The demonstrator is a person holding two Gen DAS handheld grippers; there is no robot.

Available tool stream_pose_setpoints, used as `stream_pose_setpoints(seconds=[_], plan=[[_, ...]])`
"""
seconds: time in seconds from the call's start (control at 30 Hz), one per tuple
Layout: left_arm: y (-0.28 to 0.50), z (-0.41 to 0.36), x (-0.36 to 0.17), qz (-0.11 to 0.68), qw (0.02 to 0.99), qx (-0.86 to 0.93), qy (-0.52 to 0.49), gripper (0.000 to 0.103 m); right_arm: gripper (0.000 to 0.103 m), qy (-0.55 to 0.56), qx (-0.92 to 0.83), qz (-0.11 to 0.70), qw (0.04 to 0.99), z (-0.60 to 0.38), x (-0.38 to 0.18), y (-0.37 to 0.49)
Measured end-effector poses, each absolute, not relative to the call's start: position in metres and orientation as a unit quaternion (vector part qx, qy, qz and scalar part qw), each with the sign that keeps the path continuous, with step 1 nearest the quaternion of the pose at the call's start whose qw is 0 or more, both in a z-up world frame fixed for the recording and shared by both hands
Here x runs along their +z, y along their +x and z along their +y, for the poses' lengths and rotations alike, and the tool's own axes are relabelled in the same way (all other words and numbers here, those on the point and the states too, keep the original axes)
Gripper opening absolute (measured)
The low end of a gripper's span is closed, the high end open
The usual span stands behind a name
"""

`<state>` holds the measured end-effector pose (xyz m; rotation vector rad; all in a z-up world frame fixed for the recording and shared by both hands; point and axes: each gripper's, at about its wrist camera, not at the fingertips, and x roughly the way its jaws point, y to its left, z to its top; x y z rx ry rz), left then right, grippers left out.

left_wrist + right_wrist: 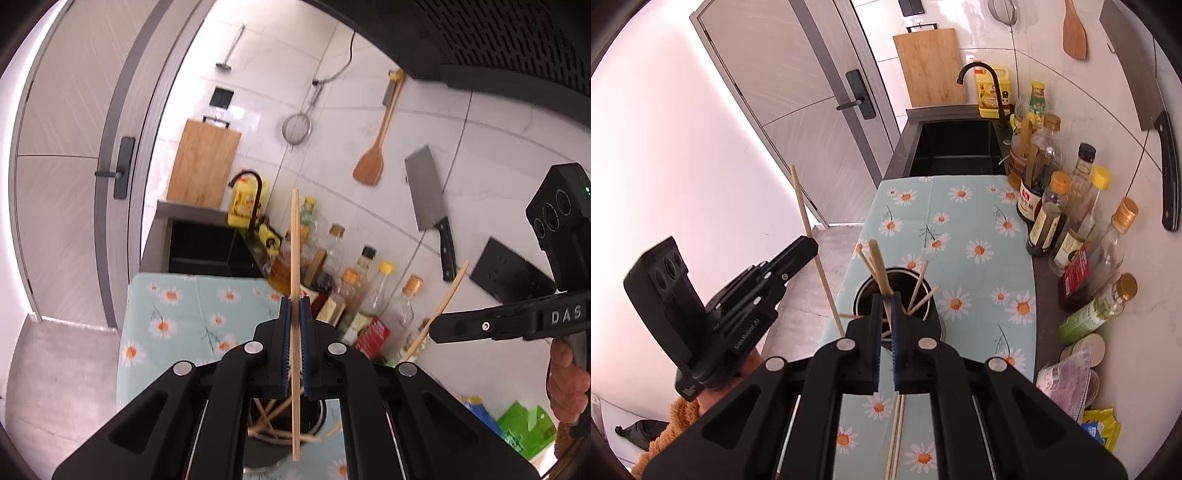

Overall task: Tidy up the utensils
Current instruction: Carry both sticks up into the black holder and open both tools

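Chopsticks head for the holder on a kitchen bench

At lower centre, the left gripper (294, 314) fingers clamp one chopstick (294, 258) upright above the holder (932, 314); the right gripper (886, 306) fingers pinch another chopstick (881, 267). Next, it seems, each must be lowered into the holder and released

Left gripper (294, 325): matte black linkage arms w/ round silver screws, blue ribbed pads. Right gripper (885, 317) same build; its side reads "DAS", black 3-lens camera block, green LED. Bare-skinned hand (567, 384).
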<state>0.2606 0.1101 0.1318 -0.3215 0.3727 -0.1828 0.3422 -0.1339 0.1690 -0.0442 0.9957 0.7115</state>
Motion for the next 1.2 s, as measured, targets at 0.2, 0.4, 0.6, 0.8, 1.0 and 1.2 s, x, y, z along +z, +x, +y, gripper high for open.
stream_pose_setpoints(seconds=[0.2, 0.4, 0.6, 0.8, 1.0, 1.2], plan=[[0.268, 0.112, 0.128, 0.14, 0.973, -0.094, -0.156, 0.004, 0.006, -0.021, 0.336, 0.467, 0.818, -0.12, 0.173, 0.357], [0.273, 0.11, 0.107, 0.124, 0.976, -0.095, -0.151, 0.004, 0.006, -0.017, 0.333, 0.482, 0.81, -0.11, 0.156, 0.373], [0.276, 0.115, 0.084, 0.13, 0.975, -0.087, -0.161, 0.005, 0.006, -0.011, 0.33, 0.505, 0.797, -0.105, 0.132, 0.386], [0.276, 0.117, 0.071, 0.146, 0.972, -0.083, -0.164, 0.006, 0.007, -0.003, 0.328, 0.519, 0.789, -0.107, 0.116, 0.393], [0.267, 0.127, 0.074, 0.145, 0.97, -0.074, -0.181, 0.032, 0.02, 0.004, 0.331, 0.516, 0.79, -0.114, 0.12, 0.39], [0.246, 0.131, 0.082, 0.15, 0.971, -0.068, -0.175, 0.037, 0.034, 0.011, 0.338, 0.512, 0.789, -0.124, 0.122, 0.376]])
